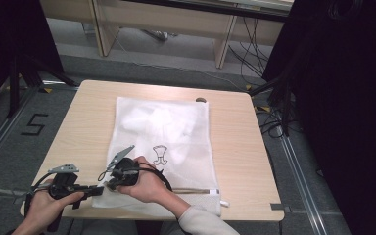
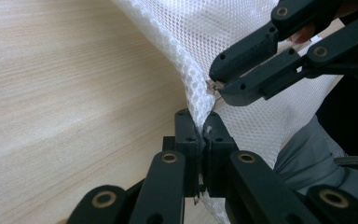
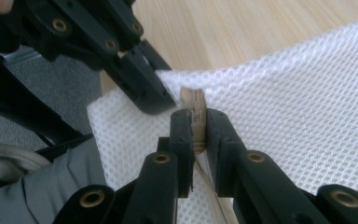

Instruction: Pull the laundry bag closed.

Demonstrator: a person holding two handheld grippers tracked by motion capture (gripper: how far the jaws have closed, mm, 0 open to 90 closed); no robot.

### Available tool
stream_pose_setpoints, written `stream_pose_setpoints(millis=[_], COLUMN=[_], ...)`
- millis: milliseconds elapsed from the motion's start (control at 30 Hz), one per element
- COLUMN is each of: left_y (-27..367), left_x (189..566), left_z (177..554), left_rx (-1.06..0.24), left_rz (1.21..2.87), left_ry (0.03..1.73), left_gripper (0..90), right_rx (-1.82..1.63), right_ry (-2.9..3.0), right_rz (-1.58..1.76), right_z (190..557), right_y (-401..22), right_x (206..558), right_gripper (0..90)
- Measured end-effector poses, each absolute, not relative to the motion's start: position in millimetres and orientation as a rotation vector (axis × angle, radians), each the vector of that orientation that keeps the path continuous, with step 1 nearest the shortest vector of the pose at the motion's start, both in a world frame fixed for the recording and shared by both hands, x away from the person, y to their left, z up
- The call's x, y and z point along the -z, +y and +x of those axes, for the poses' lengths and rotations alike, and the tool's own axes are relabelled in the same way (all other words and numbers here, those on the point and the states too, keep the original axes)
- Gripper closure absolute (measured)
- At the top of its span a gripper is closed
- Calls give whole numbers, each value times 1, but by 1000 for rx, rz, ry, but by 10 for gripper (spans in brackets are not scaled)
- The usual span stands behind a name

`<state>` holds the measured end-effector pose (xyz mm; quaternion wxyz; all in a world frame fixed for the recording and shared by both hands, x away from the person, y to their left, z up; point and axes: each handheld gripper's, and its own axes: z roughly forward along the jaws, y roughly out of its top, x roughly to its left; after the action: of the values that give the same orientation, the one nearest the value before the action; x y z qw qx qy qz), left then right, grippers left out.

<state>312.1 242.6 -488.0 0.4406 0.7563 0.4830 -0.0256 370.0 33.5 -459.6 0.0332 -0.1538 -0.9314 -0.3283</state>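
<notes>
We are working at the near left corner of the mesh bag (image 1: 161, 147), which is lying flat on the table (image 1: 78, 122) with its zipper edge toward us. Our left gripper (image 2: 200, 128) is clenching the bag's corner fabric, jaws pressed together on the mesh. Our right gripper (image 3: 195, 126) is pinching a tan strip (image 3: 193, 100), which looks like the zipper tape or its pull; we cannot tell which. In the high view both grippers are sitting just beside each other at that corner, left gripper (image 1: 100, 190) and right gripper (image 1: 108, 184).

We judge this to be the start of opening the bag: one side anchoring, the other gripping the zipper. The next move is calling for the left to hold the corner taut while the right draws along the near edge, away from the left gripper, keeping the pull low and in line with the zipper so the mesh is not bunching.
</notes>
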Motion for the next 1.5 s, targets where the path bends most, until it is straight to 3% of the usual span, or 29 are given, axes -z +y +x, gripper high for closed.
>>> stream_pose_setpoints(millis=[1500], left_y=[241], left_x=[488], left_z=[311], left_rx=[17], left_rz=[1901], left_ry=[1181], left_gripper=[860], right_rx=[1026], right_ry=[-2857], right_rz=[-505], right_z=[364], right_y=[12], right_x=[477], right_gripper=[824])
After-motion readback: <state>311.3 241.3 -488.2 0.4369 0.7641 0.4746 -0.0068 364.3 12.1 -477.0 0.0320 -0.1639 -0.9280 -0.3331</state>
